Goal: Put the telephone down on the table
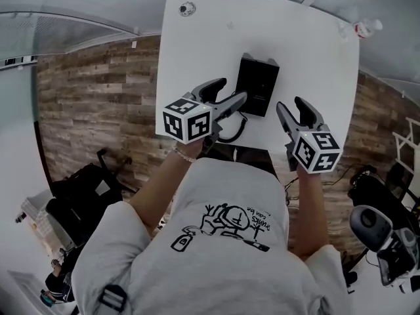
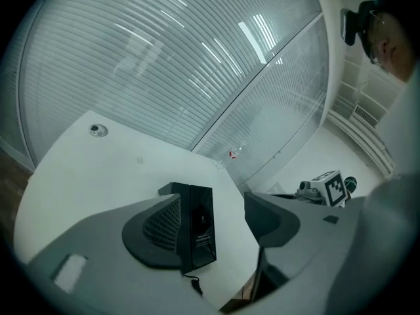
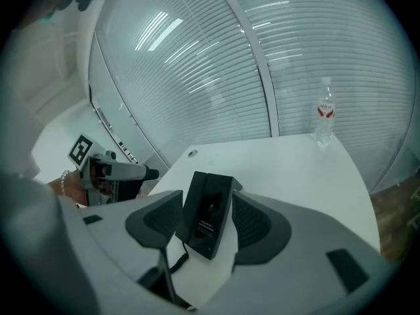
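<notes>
The black telephone (image 1: 257, 84) rests on the white table (image 1: 197, 44), near its front edge, with its curly cord (image 1: 230, 133) trailing off toward me. My left gripper (image 1: 231, 90) hovers above and just left of it, jaws open and empty. My right gripper (image 1: 290, 104) hovers to its right, also open and empty. In the left gripper view the telephone (image 2: 197, 231) shows beyond the spread jaws, down on the table (image 2: 98, 169). In the right gripper view the telephone (image 3: 209, 220) likewise lies below, apart from both jaws.
A water bottle (image 1: 364, 28) stands at the table's far right corner, and a small round fitting (image 1: 187, 8) sits at the far left. Black bags (image 1: 79, 195) lie on the wooden floor to the left; an office chair (image 1: 384, 231) stands at the right.
</notes>
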